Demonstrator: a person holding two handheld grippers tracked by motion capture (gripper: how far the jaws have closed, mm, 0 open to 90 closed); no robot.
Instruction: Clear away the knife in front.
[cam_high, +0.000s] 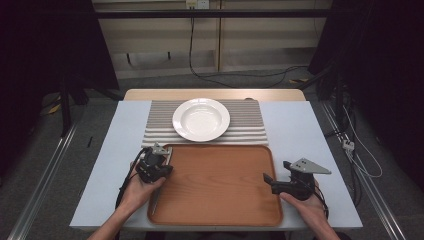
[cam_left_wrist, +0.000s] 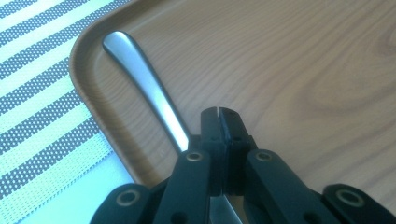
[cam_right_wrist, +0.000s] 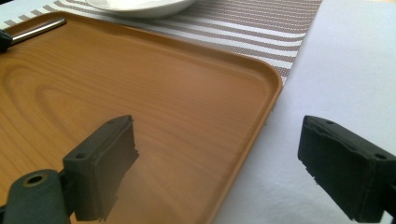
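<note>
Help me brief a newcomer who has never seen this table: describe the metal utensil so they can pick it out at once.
Start at the brown wooden tray that sits nearest the person, in front of the striped grey placemat with the round white plate. Along the tray's left inner edge lies a slim brushed-steel cutlery handle, its rounded end in the far-left corner. It is the sole metal item, and the left tool is shut on it.

Probably a lab: a lone table (cam_high: 300, 130) ringed by dark curtains (cam_high: 45, 45), floor cables (cam_high: 240, 75) and rails (cam_high: 45, 180).
</note>
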